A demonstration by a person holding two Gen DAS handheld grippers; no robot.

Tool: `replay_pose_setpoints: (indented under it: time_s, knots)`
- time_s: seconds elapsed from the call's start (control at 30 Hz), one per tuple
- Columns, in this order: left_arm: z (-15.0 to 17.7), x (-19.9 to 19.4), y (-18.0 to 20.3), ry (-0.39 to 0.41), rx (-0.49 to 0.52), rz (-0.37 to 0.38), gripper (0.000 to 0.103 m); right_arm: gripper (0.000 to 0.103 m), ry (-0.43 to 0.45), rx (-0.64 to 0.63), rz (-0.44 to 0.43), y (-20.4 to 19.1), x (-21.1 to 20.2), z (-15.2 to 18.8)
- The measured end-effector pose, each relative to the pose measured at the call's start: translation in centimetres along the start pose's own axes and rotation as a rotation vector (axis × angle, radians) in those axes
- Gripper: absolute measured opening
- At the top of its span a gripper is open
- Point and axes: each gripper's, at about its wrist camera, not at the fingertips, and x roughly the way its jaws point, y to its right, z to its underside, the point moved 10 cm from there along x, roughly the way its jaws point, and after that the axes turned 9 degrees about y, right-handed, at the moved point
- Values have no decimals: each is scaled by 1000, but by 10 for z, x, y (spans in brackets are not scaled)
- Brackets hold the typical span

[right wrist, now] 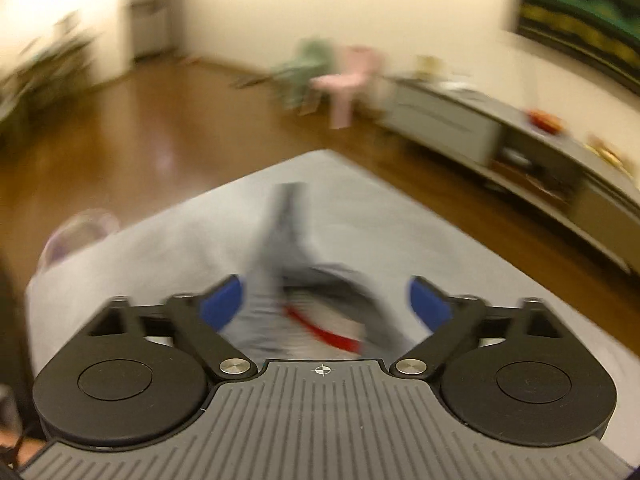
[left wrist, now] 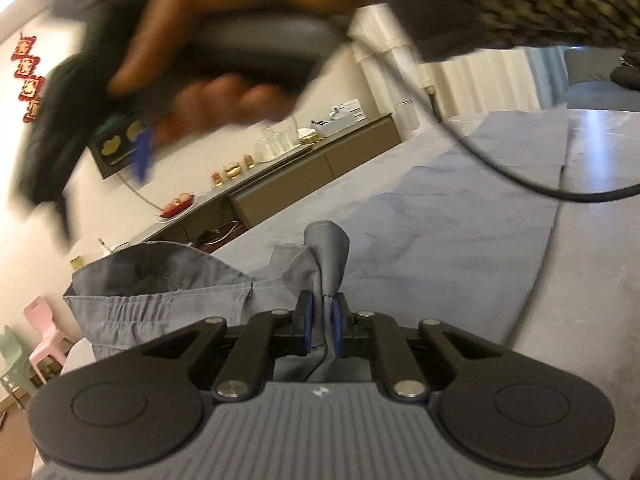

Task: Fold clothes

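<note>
My left gripper has its jaws closed on a fold of the grey cotton garment, which lies bunched on the grey cloth-covered bench. My right gripper hangs over the same garment with jaws spread wide and nothing between them; that view is blurred. My right hand shows above, wrapped around its handle. Around us: a brown wooden floor, a long grey sideboard, a pink plastic chair and red wall ornaments. No writing is legible.
</note>
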Motion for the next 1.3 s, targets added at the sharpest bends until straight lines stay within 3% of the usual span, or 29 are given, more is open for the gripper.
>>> replay_pose_setpoints:
  time_s: [0.1,0.2,0.23,0.27,0.3,0.33,0.4,0.53,0.63,0.73,0.83,0.93,1.0,1.03,1.1,1.13,1.17,1.23,1.27,1.3]
  knots:
    - [7,-9,1,14,0,42,10,93,-25,-197,31,-25,46,-9]
    - [8,-17,7,24,9,87,10,97,-76,-231,12,-27,92,-19]
    - [8,-18,9,25,14,99,10,86,-143,-193,-28,-27,107,-13]
    - [8,-20,10,26,22,104,10,35,-212,-134,-72,-29,114,-1]
    - [9,-20,10,29,29,108,10,7,-268,-65,-110,-34,111,8]
    - [8,-22,9,34,30,113,10,0,-274,-21,-121,-34,106,14]
    - [4,-28,11,55,24,131,10,0,-195,34,-86,-21,89,21]
    - [-7,-36,20,102,11,201,10,0,-75,342,-27,33,39,51]
    - [-10,-33,22,102,-3,231,10,0,-50,617,22,81,18,107]
    - [-12,-26,21,92,-20,250,10,0,-33,808,49,123,4,162]
    - [-14,-20,21,82,-38,270,12,0,-62,822,98,123,7,203]
    - [-18,-15,19,77,-59,291,20,0,-106,756,139,141,13,222]
    - [-40,-27,7,121,-118,323,24,0,-148,701,156,147,29,230]
    - [-52,-33,-8,165,-172,335,29,0,-164,672,156,151,33,233]
    - [-71,-48,-53,248,-317,341,63,0,-177,626,141,157,29,234]
    - [-74,-56,-78,280,-385,330,67,1,-172,621,130,163,25,234]
    - [-75,-57,-101,297,-440,293,70,1,-168,618,119,167,24,236]
    - [-68,-32,-153,268,-544,141,73,1,-156,613,104,171,22,240]
    - [-63,-18,-176,243,-589,73,70,2,-149,617,96,170,16,240]
    - [-51,3,-183,178,-611,40,56,2,-141,628,86,172,13,239]
